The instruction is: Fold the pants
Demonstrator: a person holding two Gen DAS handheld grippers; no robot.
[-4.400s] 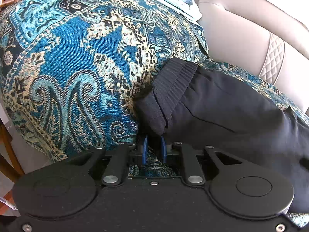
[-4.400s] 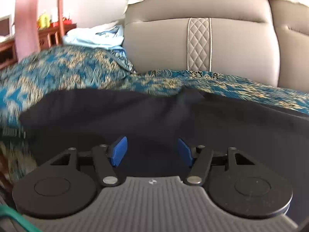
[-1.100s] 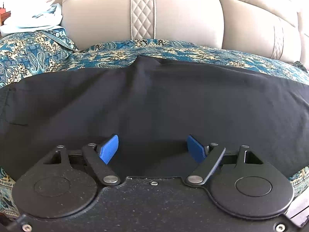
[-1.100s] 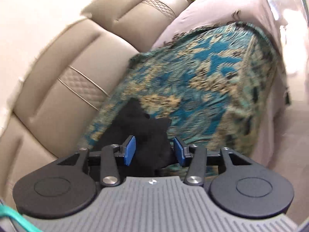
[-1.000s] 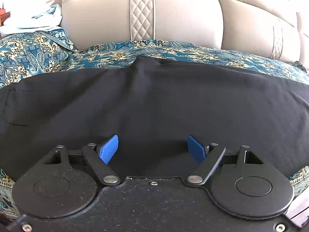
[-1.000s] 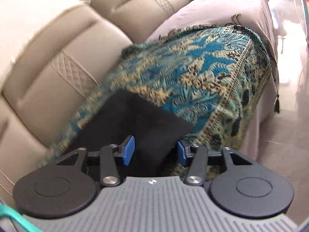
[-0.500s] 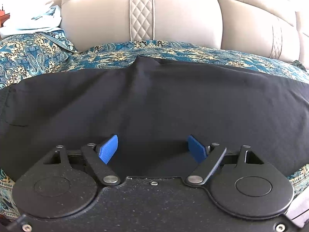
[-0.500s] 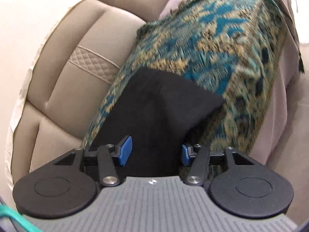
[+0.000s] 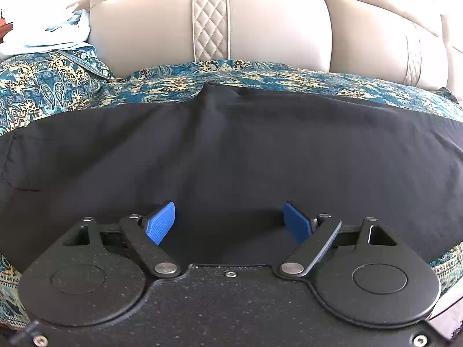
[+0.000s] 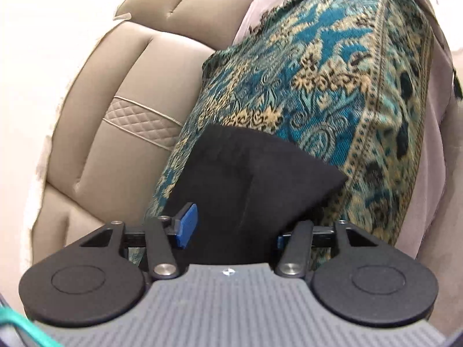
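The black pants [image 9: 231,150] lie flat, spread left to right across the teal paisley throw [image 9: 58,89] on the sofa seat. My left gripper [image 9: 230,222] is open and empty, its blue pads just above the near edge of the pants' middle. In the right wrist view the leg end of the pants [image 10: 249,179] lies on the throw [image 10: 332,86]. My right gripper [image 10: 231,230] is open with the cloth passing between its fingers; the right pad is mostly hidden behind the cloth.
The beige leather sofa back [image 9: 260,26] with quilted strips rises behind the seat and also shows in the right wrist view [image 10: 121,92]. Light blue and white cloth [image 9: 49,34] lies at the far left. A mauve cover [image 10: 422,144] hangs over the seat's right front edge.
My right gripper has swung over the pants' leg end and opened wider, with the cloth now between its fingers. My left gripper has stayed open and almost still.
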